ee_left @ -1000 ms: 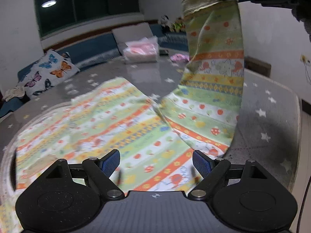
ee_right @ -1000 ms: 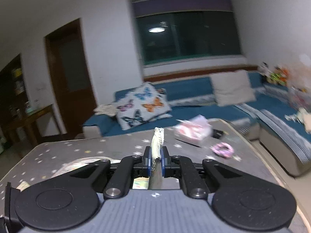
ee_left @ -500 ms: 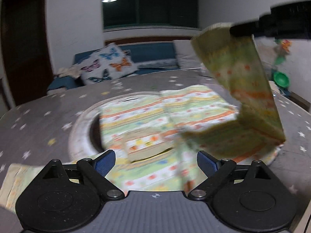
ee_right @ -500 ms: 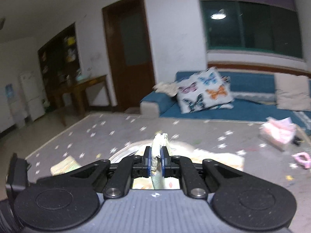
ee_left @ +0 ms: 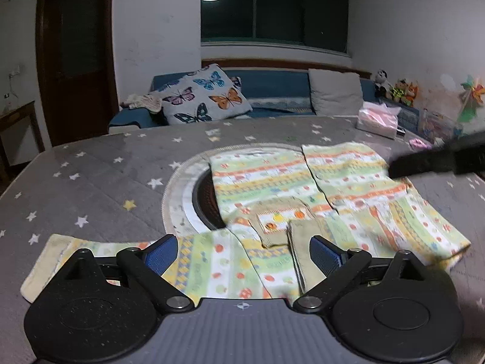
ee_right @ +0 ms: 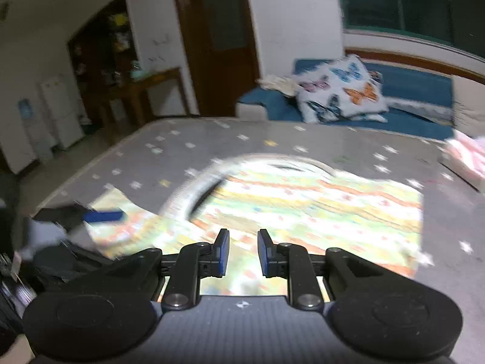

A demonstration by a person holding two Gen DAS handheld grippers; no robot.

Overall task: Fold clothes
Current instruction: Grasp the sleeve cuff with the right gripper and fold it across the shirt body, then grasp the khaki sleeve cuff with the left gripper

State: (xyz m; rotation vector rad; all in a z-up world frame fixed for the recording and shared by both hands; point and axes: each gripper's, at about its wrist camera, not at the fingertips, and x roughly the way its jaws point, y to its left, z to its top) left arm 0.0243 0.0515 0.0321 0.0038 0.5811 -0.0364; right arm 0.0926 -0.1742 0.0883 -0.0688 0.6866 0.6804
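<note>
A small striped garment (ee_left: 272,188) in green, yellow and orange with fruit prints lies on the grey star-patterned table. Its right sleeve is folded in over the body (ee_left: 394,212); the left sleeve (ee_left: 100,251) stretches out to the left. My left gripper (ee_left: 242,254) is open and empty, low over the garment's near edge. My right gripper (ee_right: 242,253) is open with a narrow gap, empty, above the blurred garment (ee_right: 303,206). It also shows as a dark blurred bar at the right of the left wrist view (ee_left: 436,160).
A round recessed ring (ee_left: 188,194) sits in the table under the garment. A pink packet (ee_left: 377,118) lies at the table's far right. Behind the table is a blue sofa with a butterfly pillow (ee_left: 203,97). A door (ee_right: 224,42) and a side table (ee_right: 142,91) stand at left.
My right gripper carried the held sleeve across, laid it over the garment and opened, letting it go. Both cameras swung left and down toward the table.
</note>
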